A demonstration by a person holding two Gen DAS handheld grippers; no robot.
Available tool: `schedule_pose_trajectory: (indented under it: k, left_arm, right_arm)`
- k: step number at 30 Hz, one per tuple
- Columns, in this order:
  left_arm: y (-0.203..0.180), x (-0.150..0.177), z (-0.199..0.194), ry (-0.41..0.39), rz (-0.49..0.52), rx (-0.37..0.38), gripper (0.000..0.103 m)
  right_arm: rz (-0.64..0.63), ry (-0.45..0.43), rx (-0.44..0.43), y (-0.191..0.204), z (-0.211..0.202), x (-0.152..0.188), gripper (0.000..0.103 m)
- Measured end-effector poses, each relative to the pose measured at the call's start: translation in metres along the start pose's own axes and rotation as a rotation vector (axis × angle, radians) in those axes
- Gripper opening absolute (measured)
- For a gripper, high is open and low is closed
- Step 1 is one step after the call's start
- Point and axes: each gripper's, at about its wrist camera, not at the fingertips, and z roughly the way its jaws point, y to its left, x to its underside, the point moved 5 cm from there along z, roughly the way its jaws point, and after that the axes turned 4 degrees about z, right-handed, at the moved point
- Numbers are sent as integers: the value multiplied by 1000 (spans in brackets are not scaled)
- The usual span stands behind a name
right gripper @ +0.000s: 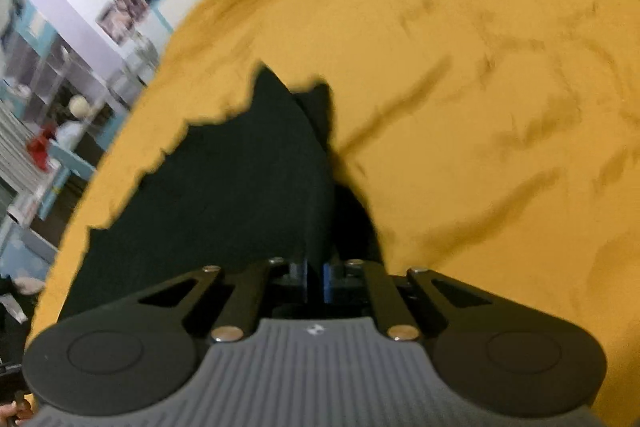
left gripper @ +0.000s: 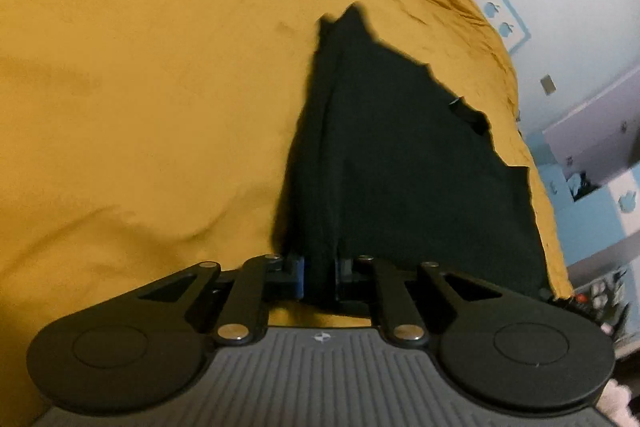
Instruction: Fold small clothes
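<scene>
Yellow blanket (left gripper: pixel 140 87) covers the whole work surface; wide bare stretch left of the garment in the left wrist view, wide bare stretch right of it in the right wrist view. Blanket edge runs close along the garment's far side, wall and shelves (right gripper: pixel 52 115) beyond. Black garment (left gripper: pixel 400 167) lies on the blanket, dark, plain, jagged outline, peaked corner at the far end, near edge bunched. Left gripper (left gripper: pixel 319 277) nearly closed, pinching a thick fold of that near edge. Right gripper (right gripper: pixel 315 281) closed tight on the garment's (right gripper: pixel 224 179) near edge, cloth between the pads.
</scene>
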Motion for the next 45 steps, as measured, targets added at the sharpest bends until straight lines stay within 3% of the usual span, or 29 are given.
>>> schedule_pose_trajectory:
  k: [3, 5, 9, 10, 12, 17, 19, 22, 24, 28, 34, 38, 41, 43, 44, 45]
  left_arm:
    - [1, -2, 0, -10, -7, 14, 17]
    - [-3, -3, -9, -28, 17, 12, 21]
    - [-17, 0, -39, -70, -6, 3, 24]
    - [-20, 2, -47, -85, -23, 4, 28]
    - [-26, 9, -61, -123, -67, 18, 37]
    - [-43, 36, -62, -149, -208, 198, 45]
    - [-47, 44, -48, -120, -235, 223, 45]
    - [-47, 49, -29, -108, -253, 176, 45]
    - [-42, 47, -21, -121, -273, 134, 53]
    - [-32, 35, -6, -139, -341, 105, 57]
    - [-27, 18, 23, -166, -410, 136, 57]
    - [-25, 5, 38, -226, -478, 162, 57]
    - [-29, -2, 46, -256, -457, 153, 50]
    - [-31, -3, 47, -267, -436, 139, 23]
    - [-30, -1, 47, -278, -441, 147, 22]
    - [-31, 0, 46, -281, -443, 148, 19]
  right_arm:
    - [49, -27, -37, -9, 1, 4, 3]
    - [68, -24, -41, -9, -6, 4, 17]
    - [26, -52, -21, 11, -38, 4, 34]
    - [1, -65, -24, 19, -47, 6, 42]
    - [-46, -104, -31, 36, -66, 13, 46]
    - [54, -48, -156, 56, -77, 39, 50]
    - [121, -2, -173, 56, -64, 52, 50]
    - [225, 53, -119, 44, -39, 68, 51]
    - [292, 74, -112, 35, -27, 75, 50]
    - [363, 34, -160, 28, -18, 68, 50]
    - [574, -6, -239, 8, 7, 46, 51]
    - [620, -45, -240, 7, 17, 40, 52]
    - [611, -64, -228, 10, 21, 36, 53]
    - [587, -67, -209, 13, 24, 31, 39]
    - [581, -74, -202, 13, 25, 29, 18]
    - [587, -78, -208, 13, 26, 28, 15]
